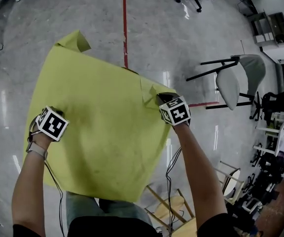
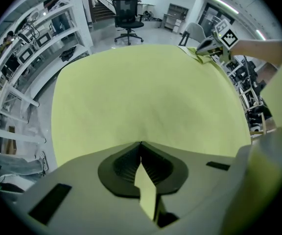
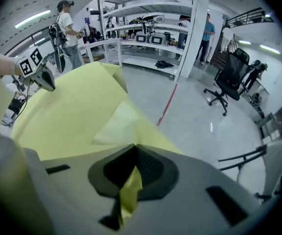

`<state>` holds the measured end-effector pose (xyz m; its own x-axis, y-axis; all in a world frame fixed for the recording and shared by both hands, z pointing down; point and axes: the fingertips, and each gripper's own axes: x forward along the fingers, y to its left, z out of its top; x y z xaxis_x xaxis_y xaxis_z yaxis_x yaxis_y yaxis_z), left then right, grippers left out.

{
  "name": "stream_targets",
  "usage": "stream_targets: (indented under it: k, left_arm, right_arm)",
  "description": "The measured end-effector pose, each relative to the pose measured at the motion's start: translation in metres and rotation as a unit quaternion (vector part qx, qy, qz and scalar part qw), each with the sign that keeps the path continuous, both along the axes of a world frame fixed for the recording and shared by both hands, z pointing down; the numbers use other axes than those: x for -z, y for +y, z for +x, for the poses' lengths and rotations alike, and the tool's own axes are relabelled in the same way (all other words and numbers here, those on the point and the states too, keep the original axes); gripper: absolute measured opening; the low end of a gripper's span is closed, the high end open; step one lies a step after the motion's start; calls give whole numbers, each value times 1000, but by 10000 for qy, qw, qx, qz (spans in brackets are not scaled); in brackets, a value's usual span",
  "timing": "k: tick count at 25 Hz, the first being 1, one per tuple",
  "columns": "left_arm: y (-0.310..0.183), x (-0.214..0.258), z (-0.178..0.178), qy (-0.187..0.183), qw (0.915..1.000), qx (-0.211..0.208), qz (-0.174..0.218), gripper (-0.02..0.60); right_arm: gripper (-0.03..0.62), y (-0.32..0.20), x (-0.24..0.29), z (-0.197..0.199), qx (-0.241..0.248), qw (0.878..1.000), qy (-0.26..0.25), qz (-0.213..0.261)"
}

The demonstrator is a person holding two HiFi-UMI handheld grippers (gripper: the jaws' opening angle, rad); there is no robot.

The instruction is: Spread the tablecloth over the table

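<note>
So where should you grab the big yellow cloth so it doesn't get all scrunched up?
At its thin edge, at two spots wide apart, coming from above. The tablecloth is big and floppy, so one grip would probably let it bunch. Here the left gripper and right gripper are each shut on an edge at opposite sides, and it spreads fairly flat between them.

Your cloth (image 1: 102, 127) is matt and smooth, faintly creased; the floor (image 1: 181, 48) under you is glossy and speckled.
</note>
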<state>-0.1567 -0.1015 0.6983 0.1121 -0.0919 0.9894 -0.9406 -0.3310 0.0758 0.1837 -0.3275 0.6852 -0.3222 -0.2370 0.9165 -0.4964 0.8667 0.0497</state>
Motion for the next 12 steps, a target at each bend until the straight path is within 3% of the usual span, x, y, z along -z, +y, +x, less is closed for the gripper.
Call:
stream_targets:
  k: [12]
  left_arm:
    - [0,-4,0,-160,9993,-187,-278,17]
  right_arm:
    - [14,-86,32,70,-696,9873,399,1370]
